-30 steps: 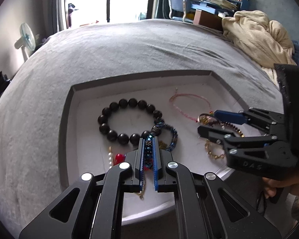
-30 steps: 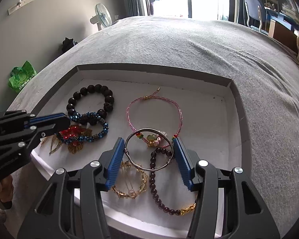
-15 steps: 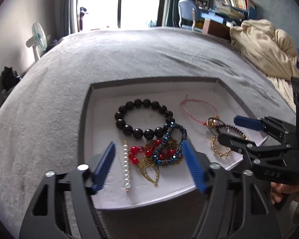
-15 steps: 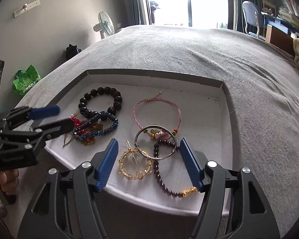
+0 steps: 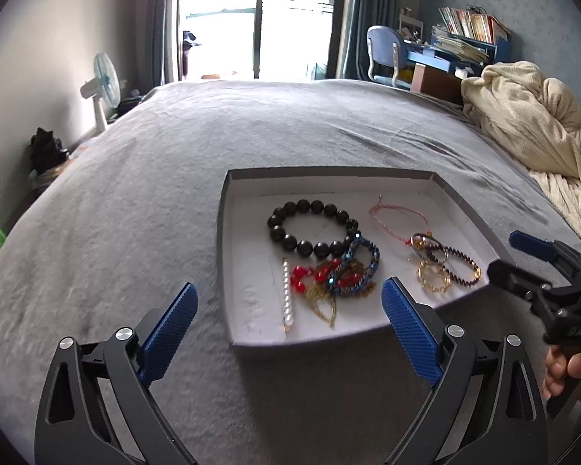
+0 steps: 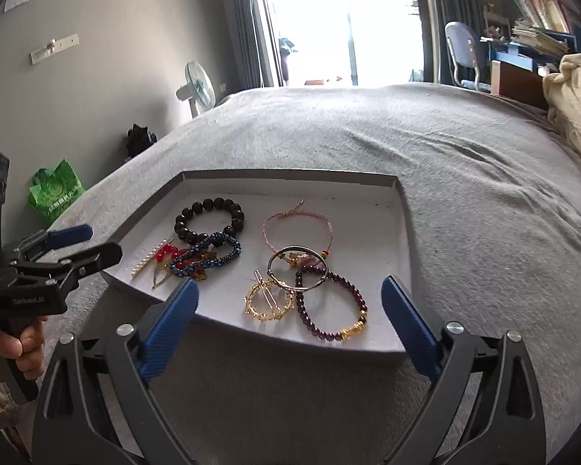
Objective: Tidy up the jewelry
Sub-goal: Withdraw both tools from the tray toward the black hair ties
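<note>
Where lettering shows, only "DAS" on the right tongs [image 5: 517,255] reads.

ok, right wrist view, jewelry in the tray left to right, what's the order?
Pearl strand → red beads → blue beaded bracelet → gold bracelet → dark purple bead bracelet. The black bead bracelet, pink cord and silver bangle overlap these spans, so left out.
</note>
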{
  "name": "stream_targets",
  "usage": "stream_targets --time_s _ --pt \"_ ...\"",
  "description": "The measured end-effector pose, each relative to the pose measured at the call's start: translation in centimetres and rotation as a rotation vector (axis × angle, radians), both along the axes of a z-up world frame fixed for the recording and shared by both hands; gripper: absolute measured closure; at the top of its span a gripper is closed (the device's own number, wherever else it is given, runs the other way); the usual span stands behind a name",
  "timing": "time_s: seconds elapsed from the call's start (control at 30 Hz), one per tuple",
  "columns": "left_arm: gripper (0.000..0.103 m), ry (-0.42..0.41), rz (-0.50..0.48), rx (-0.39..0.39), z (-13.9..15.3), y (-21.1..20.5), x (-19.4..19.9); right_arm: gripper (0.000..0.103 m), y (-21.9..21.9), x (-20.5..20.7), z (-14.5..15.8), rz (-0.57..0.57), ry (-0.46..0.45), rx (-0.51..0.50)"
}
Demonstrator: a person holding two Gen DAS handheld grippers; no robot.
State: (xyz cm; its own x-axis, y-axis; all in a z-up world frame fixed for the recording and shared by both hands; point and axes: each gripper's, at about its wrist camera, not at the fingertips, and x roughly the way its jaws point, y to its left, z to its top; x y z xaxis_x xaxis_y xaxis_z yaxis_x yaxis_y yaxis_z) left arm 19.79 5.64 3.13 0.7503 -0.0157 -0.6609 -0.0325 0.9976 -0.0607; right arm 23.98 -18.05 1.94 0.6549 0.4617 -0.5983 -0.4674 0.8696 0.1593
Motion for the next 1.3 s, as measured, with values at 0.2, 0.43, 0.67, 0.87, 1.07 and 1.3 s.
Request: stream_targets --time_s 0.2,0.43,0.67,0.87,1.07,1.3 --pt "0.005 -0.020 -0.009 -0.001 -0.3 -0.2 -2.2 0.006 -1.3 -2.3 0.1 -0.029 -0.042 0.005" --pt "0.005 -0.062 0.020 0.009 -0.3 -0.5 -4.8 0.006 -2.2 -4.9 -0.2 -0.025 -0.055 0.028" --pt "0.005 -0.084 0.028 -0.007 -0.8 -0.7 -7.0 0.006 -2.4 -7.3 0.3 -0.030 -0.107 0.043" --pt "0.005 -0.131 0.004 0.019 -0.9 -1.5 -8.6 0.005 -2.7 -8.9 0.2 -0.034 -0.138 0.049" --pt "0.005 -0.130 0.007 0.012 -1.3 -1.6 -9.3 0.005 -2.7 -9.7 -0.3 -0.036 -0.121 0.043" --pt "0.005 -0.142 0.016 0.049 -1.4 -2.2 -9.6 0.005 -2.5 -10.4 -0.6 -0.028 -0.120 0.029"
